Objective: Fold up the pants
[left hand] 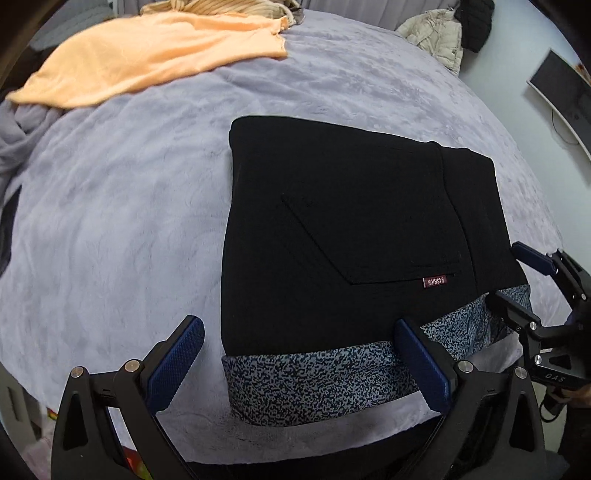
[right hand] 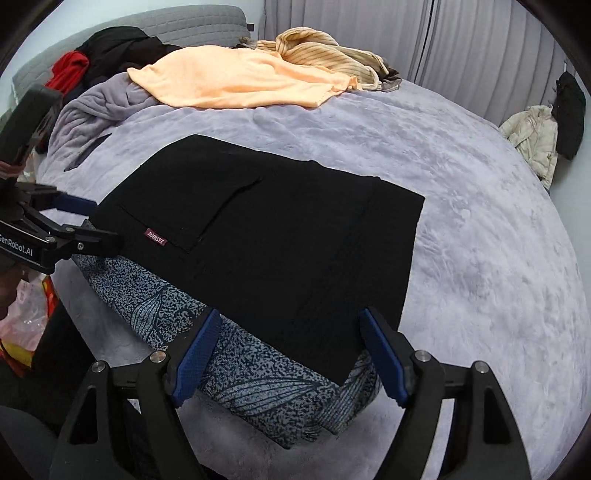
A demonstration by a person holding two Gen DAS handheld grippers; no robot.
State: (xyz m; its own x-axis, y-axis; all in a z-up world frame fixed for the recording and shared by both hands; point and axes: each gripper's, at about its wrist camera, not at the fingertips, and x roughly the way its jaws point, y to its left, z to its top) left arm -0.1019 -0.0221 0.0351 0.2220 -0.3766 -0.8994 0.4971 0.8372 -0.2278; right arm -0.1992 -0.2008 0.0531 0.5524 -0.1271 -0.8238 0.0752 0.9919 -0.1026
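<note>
The black pants [left hand: 343, 236] (folded, speckled lining [left hand: 317, 384] exposed) are laid flat on the grey blanket [left hand: 110, 221], flanked by the spread, empty left gripper [left hand: 299, 365] and right gripper [right hand: 288, 354].

A home bedroom is shown: a wide bed covered by a plush lavender-grey blanket [right hand: 461, 229], backed by a quilted grey headboard [right hand: 155, 26], with a loose peach-orange knit garment [right hand: 236, 85] heaped near the headboard.
</note>
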